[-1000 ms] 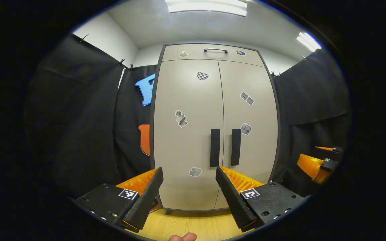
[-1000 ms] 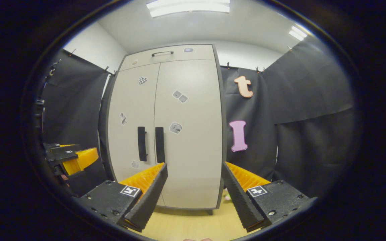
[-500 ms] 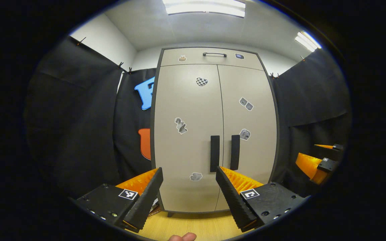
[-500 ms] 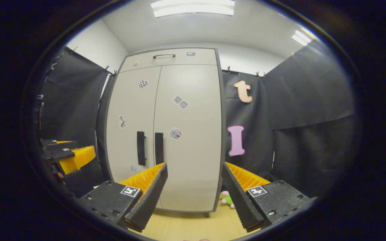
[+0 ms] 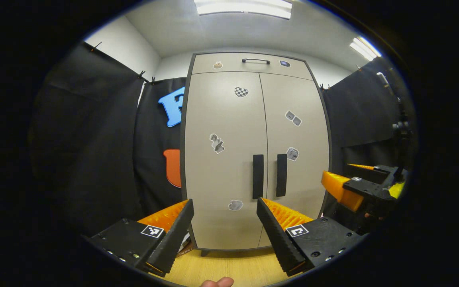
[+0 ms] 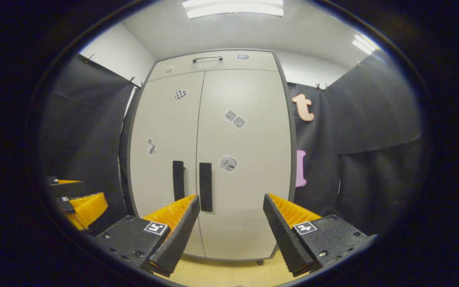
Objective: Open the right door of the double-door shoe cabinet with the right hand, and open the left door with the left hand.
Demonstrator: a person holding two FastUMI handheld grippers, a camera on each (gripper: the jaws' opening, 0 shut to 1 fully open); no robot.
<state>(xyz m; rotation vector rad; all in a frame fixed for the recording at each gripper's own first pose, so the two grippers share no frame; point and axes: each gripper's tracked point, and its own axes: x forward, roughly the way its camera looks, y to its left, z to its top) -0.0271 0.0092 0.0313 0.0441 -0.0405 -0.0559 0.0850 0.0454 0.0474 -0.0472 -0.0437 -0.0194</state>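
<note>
A beige double-door shoe cabinet (image 5: 221, 119) (image 6: 249, 191) stands ahead with both doors closed. Two black vertical handles sit side by side at the middle seam: the left door's handle (image 5: 257, 176) (image 6: 178, 185) and the right door's handle (image 5: 281, 175) (image 6: 205, 186). My left gripper (image 5: 225, 209) is open, some way short of the doors, with nothing between its fingers. My right gripper (image 6: 231, 205) is open too, closer to the right door, its left finger just below the right handle in the right gripper view. The right gripper (image 5: 355, 187) also shows at the right of the left gripper view.
A drawer with a metal handle (image 5: 255, 60) tops the cabinet. Black cloth walls close in on both sides. Light wooden floor (image 5: 229, 267) runs up to the cabinet's base. The left gripper (image 6: 80, 201) shows low at the left of the right gripper view.
My right gripper has moved forward and leftward toward the cabinet, so the doors loom larger in its view. The left gripper has barely shifted. Both doors stay closed.
</note>
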